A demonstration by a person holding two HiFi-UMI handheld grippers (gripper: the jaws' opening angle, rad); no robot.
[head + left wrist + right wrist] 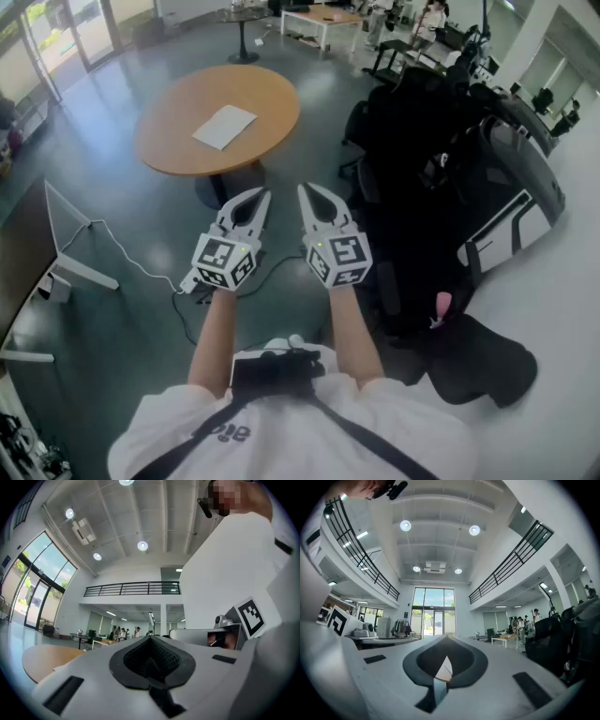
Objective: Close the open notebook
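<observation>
while left hand-held gripper point(262, 196) and right hand-held gripper point(306, 190) sit closed, the notebook point(224, 127) slants toward upper-right.

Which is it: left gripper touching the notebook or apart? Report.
Apart. Head view shows the left gripper over the floor, well short of the notebook on the round table.

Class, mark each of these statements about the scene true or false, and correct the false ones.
1. The notebook lies on the round table. True.
2. The left gripper is holding the notebook. False: its jaws are shut on nothing, and it is short of the table.
3. The right gripper has its jaws wide apart. False: they are together.
4. Both grippers are side by side above the floor. True.
</observation>
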